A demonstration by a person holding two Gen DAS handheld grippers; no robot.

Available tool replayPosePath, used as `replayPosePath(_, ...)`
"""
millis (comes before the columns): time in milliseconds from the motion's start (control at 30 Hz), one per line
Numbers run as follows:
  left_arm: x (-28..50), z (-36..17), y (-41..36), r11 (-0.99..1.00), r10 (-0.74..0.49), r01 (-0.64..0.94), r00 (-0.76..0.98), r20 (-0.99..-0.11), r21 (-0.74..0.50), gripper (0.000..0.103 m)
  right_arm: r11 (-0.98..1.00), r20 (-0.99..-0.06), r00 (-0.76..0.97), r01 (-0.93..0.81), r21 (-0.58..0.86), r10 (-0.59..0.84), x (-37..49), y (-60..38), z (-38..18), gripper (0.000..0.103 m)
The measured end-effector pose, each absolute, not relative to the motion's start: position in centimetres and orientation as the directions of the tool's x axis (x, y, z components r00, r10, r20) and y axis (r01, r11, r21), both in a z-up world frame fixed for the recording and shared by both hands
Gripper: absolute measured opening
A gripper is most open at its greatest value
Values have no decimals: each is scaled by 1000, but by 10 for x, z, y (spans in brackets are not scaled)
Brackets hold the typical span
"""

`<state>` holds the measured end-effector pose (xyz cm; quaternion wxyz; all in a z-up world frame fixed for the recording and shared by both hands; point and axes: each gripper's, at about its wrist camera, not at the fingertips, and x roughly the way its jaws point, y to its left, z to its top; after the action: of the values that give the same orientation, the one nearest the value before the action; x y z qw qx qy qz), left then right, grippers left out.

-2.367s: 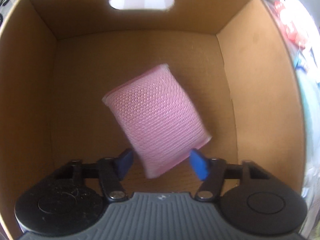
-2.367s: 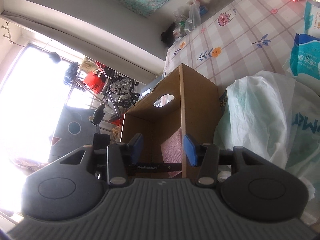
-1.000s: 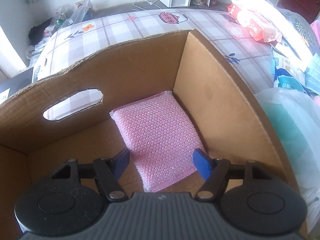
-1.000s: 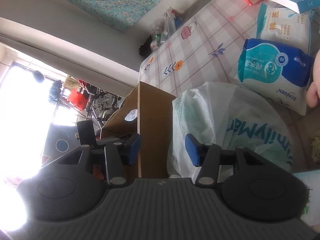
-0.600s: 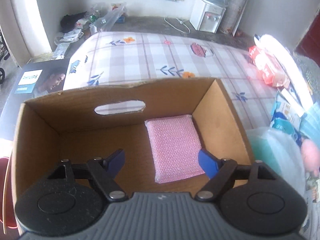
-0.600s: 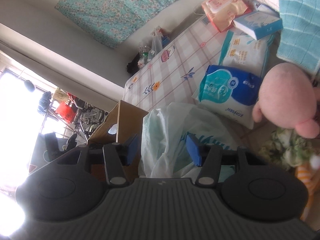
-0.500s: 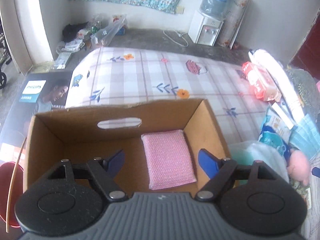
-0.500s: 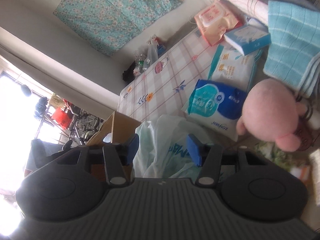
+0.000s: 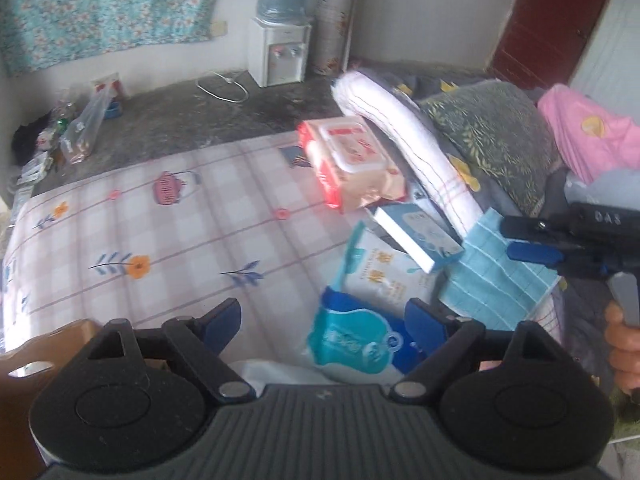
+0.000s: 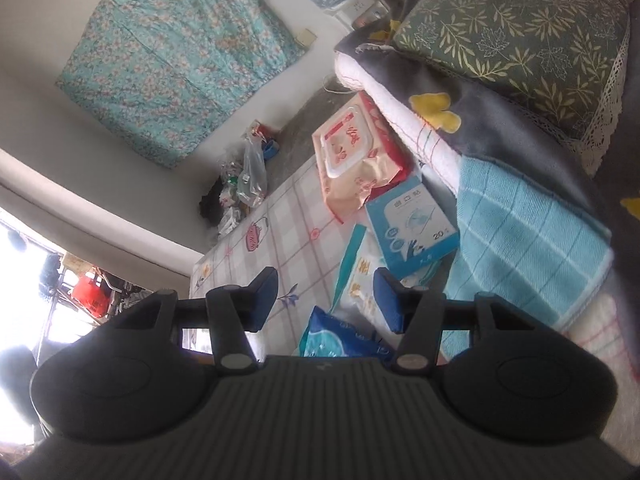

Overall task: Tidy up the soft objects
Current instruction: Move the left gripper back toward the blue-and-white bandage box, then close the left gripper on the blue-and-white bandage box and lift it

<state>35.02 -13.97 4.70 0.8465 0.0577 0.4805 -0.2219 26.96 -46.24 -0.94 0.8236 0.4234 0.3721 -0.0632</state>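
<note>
My left gripper (image 9: 322, 322) hangs above the checked mat (image 9: 160, 232), its jaws still opening and nothing between them. Only a corner of the cardboard box (image 9: 40, 344) shows at the lower left; the pink sponge is out of sight. A teal-and-blue soft pack (image 9: 352, 344) lies just beyond the left fingertips. Ahead sit a white pack (image 9: 384, 276), a blue-and-white box (image 9: 420, 236), a red wipes pack (image 9: 352, 164) and a light blue towel (image 9: 500, 284). My right gripper (image 10: 326, 300) is open and empty above the same packs (image 10: 360, 280); from the left wrist it appears over the towel (image 9: 532, 248).
A rolled white blanket (image 9: 404, 136), a green leaf-print pillow (image 10: 520, 36) and pink bedding (image 9: 588, 136) lie at the right. A water dispenser (image 9: 280, 48) stands by the far wall. A white plastic bag (image 9: 272, 372) sits beside the box. A hand (image 9: 624, 348) holds the right tool.
My left gripper has risen out of the box and swung right, leaving the pink sponge inside, and its jaws have widened. The right gripper has swung right too, from the box toward the packs and towel.
</note>
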Motion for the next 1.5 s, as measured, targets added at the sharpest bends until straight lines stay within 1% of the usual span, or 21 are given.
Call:
replayPosePath(67, 362, 25, -174, 884, -335, 444, 388, -859, -145, 87, 641, -700, 683, 446, 624, 207, 291, -473, -20, 53)
replayPosePath(200, 389, -18, -225, 878, -349, 430, 281, -894, -208, 75, 647, -755, 615, 484, 589, 227, 327, -489, -45, 53)
replayPosePath(233, 396, -26, -233, 878, -357, 422, 261, -897, -226, 72, 644, -764, 604, 494, 584, 229, 334, -493, -51, 54)
replayPosePath(333, 416, -48, -254, 878, -382, 388, 213, -899, -281, 67, 641, -774, 588, 505, 577, 233, 349, -503, -62, 54)
replayPosePath(567, 447, -79, -276, 890, -405, 296, 158, -901, -348, 64, 601, -750, 613, 510, 616, 248, 361, -527, -73, 57)
replayPosePath(667, 452, -81, -279, 892, -414, 277, 182, -892, -357, 63, 597, -752, 612, 515, 614, 245, 362, -531, -78, 57)
replayPosePath(700, 453, -81, -279, 892, -417, 272, 188, -889, -361, 56, 597, -752, 611, 516, 614, 246, 363, -533, -80, 57)
replayPosePath(733, 454, -80, -280, 894, -416, 264, 191, -889, -362, 46, 595, -753, 610, 518, 615, 247, 365, -533, -81, 57)
replayPosePath(833, 456, -79, -278, 897, -418, 251, 207, -885, -365, 35, 591, -754, 609, 522, 615, 247, 363, -534, -85, 57)
replayPosePath(900, 456, -79, -278, 897, -416, 258, 217, -883, -359, 32, 595, -756, 607, 520, 612, 246, 363, -531, -85, 57)
replayPosePath(1100, 452, -74, -258, 892, -423, 276, 232, -876, -358, 27, 614, -765, 589, 511, 602, 260, 372, -525, -84, 57)
replayPosePath(1133, 452, -73, -254, 892, -424, 276, 236, -874, -358, 25, 617, -766, 585, 508, 602, 267, 376, -522, -84, 57)
replayPosePath(1200, 452, -68, -243, 893, -419, 286, 254, -872, -347, 6, 624, -768, 573, 497, 603, 286, 383, -516, -86, 57)
replayPosePath(1333, 457, -70, -224, 912, -380, 264, 254, -890, -314, 7, 639, -787, 538, 499, 586, 301, 400, -501, -92, 59)
replayPosePath(1500, 460, -79, -213, 913, -385, 238, 226, -895, -333, 7, 647, -831, 493, 549, 528, 260, 409, -492, -100, 60)
